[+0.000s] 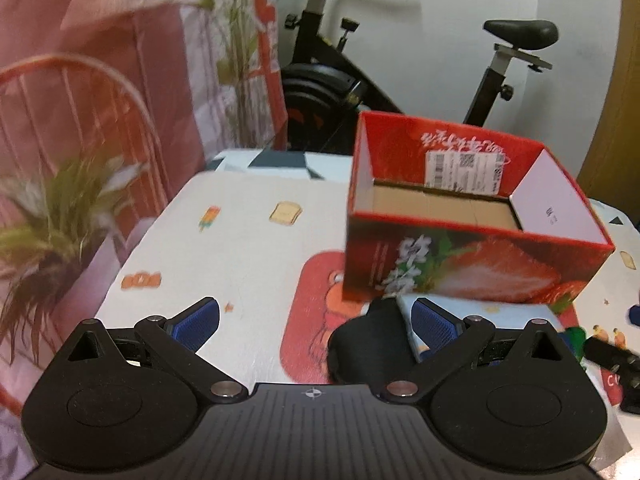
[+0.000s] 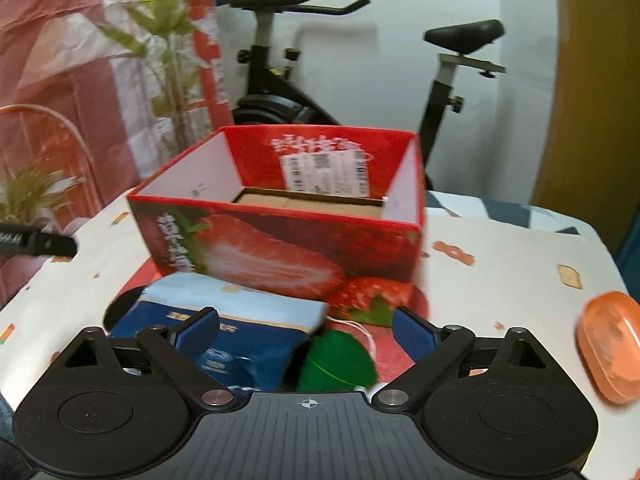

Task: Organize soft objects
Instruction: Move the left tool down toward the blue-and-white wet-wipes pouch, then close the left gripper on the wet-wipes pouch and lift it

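Observation:
An open red strawberry box (image 1: pixel 472 268) (image 2: pixel 280 248) stands on the patterned tablecloth; only its cardboard floor shows inside. In front of it lie a blue tissue pack (image 2: pixel 240 320) (image 1: pixel 500 312), a black soft item (image 1: pixel 360 344) and a green soft item (image 2: pixel 336 364). My left gripper (image 1: pixel 316 322) is open, and the black item lies just inside its right finger. My right gripper (image 2: pixel 306 334) is open above the table. The tissue pack and the green item lie beyond its jaws, and no pad presses on them.
An orange lidded container (image 2: pixel 608 356) sits at the table's right edge. Potted plants (image 1: pixel 60 216) and a wire chair (image 1: pixel 80 120) stand to the left. An exercise bike (image 2: pixel 280 92) stands behind the table. A black gripper part (image 2: pixel 36 244) juts in from the left.

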A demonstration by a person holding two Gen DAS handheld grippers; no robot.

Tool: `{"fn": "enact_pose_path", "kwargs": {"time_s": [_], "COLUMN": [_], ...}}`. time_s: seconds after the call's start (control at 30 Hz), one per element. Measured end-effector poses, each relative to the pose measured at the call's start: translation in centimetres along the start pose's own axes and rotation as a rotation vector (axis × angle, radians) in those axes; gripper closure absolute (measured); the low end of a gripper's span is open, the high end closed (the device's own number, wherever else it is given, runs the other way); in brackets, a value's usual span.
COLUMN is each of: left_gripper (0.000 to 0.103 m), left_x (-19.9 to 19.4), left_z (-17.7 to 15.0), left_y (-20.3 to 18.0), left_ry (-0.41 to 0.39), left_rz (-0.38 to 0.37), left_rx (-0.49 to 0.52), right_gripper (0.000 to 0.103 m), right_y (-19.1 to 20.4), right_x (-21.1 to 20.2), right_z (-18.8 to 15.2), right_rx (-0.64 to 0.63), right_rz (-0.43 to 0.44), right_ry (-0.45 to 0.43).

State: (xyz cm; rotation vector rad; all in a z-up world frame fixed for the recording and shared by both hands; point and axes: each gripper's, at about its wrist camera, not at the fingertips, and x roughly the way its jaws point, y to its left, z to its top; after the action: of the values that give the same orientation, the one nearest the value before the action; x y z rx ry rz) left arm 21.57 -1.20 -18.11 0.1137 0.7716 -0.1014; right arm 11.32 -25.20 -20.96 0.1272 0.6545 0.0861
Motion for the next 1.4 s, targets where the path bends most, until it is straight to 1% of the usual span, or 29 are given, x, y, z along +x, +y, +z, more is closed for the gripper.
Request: {"fn": "enact_pose_path", "kwargs": {"time_s": [0.07,0.13,0.2,0.27,0.33,0.4,0.43,0.47,0.5,0.57,0.6,0.67,0.87,0.93,1.07,1.2,1.33,1.4], "left_gripper": [0.0,0.001,0.004,0.019,0.023,0.029,0.035,0.037,0.038,0.046,0.048,0.048,0.048,0.048,0.048,0.048,0.048,0.049], "left_x": [0.1,0.4,1.1,1.9,2.7,3.3,3.6,4.0,4.5,5.2,5.6,6.2,6.7,6.9,7.2,7.7,7.5,7.1], "left_z": [0.3,0.4,0.4,0.2,-0.1,-0.6,-1.0,-1.3,-1.5,-2.1,-2.4,-2.9,-3.4,-3.7,-4.0,-4.2,-4.4,-4.5], "left_y": [-0.2,-0.5,-1.2,-1.9,-2.6,-3.0,-3.0,-2.9,-2.8,-2.4,-2.3,-2.2,-2.7,-2.6,-2.2,-2.2,-2.4,-2.7], "left_ry": [-0.008,-0.002,0.019,0.047,0.082,0.115,0.131,0.15,0.176,0.218,0.237,0.259,0.268,0.274,0.286,0.294,0.287,0.282], "left_rz": [-0.036,-0.08,-0.103,-0.121,-0.154,-0.193,-0.21,-0.225,-0.243,-0.29,-0.311,-0.342,-0.399,-0.419,-0.439,-0.443,-0.459,-0.465], "left_rx": [-0.003,-0.012,-0.016,-0.006,-0.006,-0.018,-0.024,-0.034,-0.055,-0.114,-0.135,-0.162,-0.176,-0.197,-0.229,-0.239,-0.228,-0.213], "right_gripper": [0.02,0.022,0.024,0.028,0.03,0.031,0.033,0.035,0.035,0.038,0.038,0.039,0.043,0.045,0.049,0.049,0.052,0.055], "right_y": [0.3,0.6,0.9,1.1,1.4,1.3,1.3,1.2,1.2,0.8,0.7,0.6,0.6,0.6,0.6,0.7,-0.2,-0.2], "right_x": [0.2,0.3,0.5,0.9,1.3,1.8,2.0,2.2,2.4,2.9,3.1,3.3,3.9,4.0,4.1,4.2,4.5,4.4], "right_z": [0.1,-0.1,-0.3,-0.5,-0.7,-0.8,-1.0,-1.1,-1.2,-1.4,-1.6,-1.8,-2.2,-2.2,-2.4,-2.5,-2.9,-3.1], "right_rx": [-0.003,-0.011,-0.019,-0.019,-0.019,-0.019,-0.016,-0.011,-0.001,0.021,0.029,0.039,0.048,0.053,0.054,0.045,0.125,0.135], "right_rz": [0.031,0.049,0.065,0.082,0.094,0.108,0.114,0.119,0.125,0.143,0.151,0.166,0.19,0.195,0.206,0.208,0.244,0.246], "right_ry": [0.001,0.0,0.003,0.016,0.03,0.045,0.055,0.064,0.074,0.09,0.097,0.107,0.123,0.128,0.134,0.143,0.153,0.15]}}
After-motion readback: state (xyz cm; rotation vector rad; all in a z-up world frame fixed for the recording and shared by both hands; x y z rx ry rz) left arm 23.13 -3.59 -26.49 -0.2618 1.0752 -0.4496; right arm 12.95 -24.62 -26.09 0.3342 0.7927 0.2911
